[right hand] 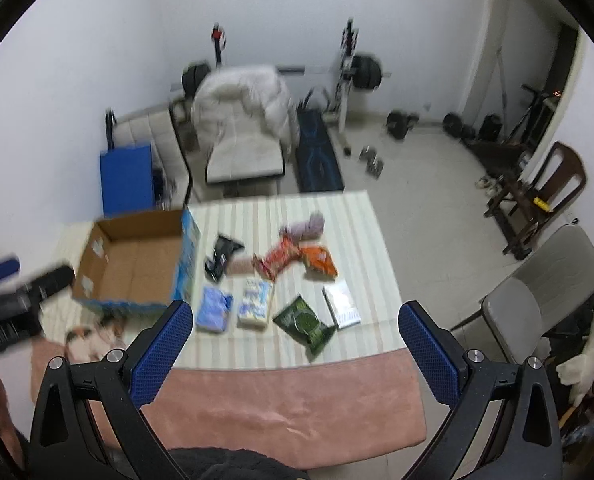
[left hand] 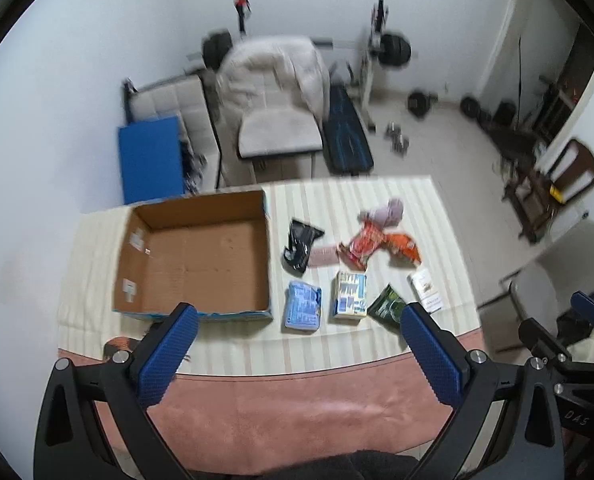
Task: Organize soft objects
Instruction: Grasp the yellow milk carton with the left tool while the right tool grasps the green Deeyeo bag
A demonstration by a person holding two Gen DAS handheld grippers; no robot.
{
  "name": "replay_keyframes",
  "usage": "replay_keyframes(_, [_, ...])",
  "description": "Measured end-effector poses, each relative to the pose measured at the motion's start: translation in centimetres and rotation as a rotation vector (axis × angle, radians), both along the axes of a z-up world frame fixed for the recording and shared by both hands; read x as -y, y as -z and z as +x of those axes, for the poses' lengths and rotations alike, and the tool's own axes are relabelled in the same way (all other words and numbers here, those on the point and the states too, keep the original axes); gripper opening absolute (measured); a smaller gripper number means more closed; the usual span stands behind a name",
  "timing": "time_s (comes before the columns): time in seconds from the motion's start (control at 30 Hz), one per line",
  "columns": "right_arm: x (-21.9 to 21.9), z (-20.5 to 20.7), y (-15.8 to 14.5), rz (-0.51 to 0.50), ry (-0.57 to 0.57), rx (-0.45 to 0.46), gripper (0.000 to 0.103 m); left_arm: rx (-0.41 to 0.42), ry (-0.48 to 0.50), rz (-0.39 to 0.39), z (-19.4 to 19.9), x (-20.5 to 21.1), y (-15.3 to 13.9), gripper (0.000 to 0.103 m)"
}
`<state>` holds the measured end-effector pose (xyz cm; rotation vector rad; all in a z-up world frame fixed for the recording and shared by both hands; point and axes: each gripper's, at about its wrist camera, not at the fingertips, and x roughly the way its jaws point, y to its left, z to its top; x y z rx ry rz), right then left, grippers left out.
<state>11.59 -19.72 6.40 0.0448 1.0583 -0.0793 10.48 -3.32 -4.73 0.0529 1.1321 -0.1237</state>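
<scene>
An open cardboard box [left hand: 201, 252] [right hand: 133, 264] stands empty on the left of the striped table [left hand: 437, 216]. To its right lie a black pouch [left hand: 299, 246], a blue tissue pack [left hand: 303, 306] [right hand: 213, 308], a white-blue pack [left hand: 351, 294], a green packet [left hand: 389, 305] [right hand: 305, 322], orange snack bags [left hand: 377, 244] [right hand: 297, 258], a purple soft bundle [left hand: 387, 212] and a white box [left hand: 427, 290]. My left gripper [left hand: 299, 320] is open above the table's near edge. My right gripper [right hand: 295, 316] is open, also high above the near edge. Both are empty.
A pink cloth [left hand: 297, 412] covers the table's near edge. Beyond the table stand a padded chair with a coat [left hand: 273, 92], a blue board [left hand: 149, 160] and a weight bench [left hand: 347, 136]. A grey chair [right hand: 537, 292] stands to the right.
</scene>
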Motion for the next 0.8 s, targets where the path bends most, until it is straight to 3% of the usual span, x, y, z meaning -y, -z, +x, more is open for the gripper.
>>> replay_keyframes(0.13, [2.3,4.8,8.0,-0.003,-0.089,-0.122,0.103,-0.146,0.067,0.045,5.7,2.8,6.6,0.103])
replay_keyframes(0.3, [3.3,10.7,21.8,-0.114,-0.226,-0.358,0.103,-0.344,0.084,0.079,10.1,5.8,16.9,0.103])
replay_keyframes(0.43, [3.8,13.6,31.3,-0.055,-0.306,-0.527,0.103,-0.469,0.064,0.097,11.5,6.9,23.3,0.096])
replay_keyframes(0.6, [2.7,15.3,39.0,-0.019,-0.385,-0.648,0.102,-0.578,0.014,0.084,13.1,6.8,28.4,0.095])
replay_keyframes(0.7, [2.6,15.4,42.0,-0.001,-0.380,-0.687,0.086,-0.607,0.005,0.075,13.3,7.1,29.7,0.095])
replay_keyframes(0.77, [3.1,15.2,43.6,0.025,-0.339,-0.716,0.069,-0.620,0.009,0.073,13.5,7.5,30.3,0.095])
replay_keyframes(0.8, [3.5,14.9,44.0,0.055,-0.309,-0.728,0.067,-0.629,0.018,0.070,13.4,7.9,30.6,0.095])
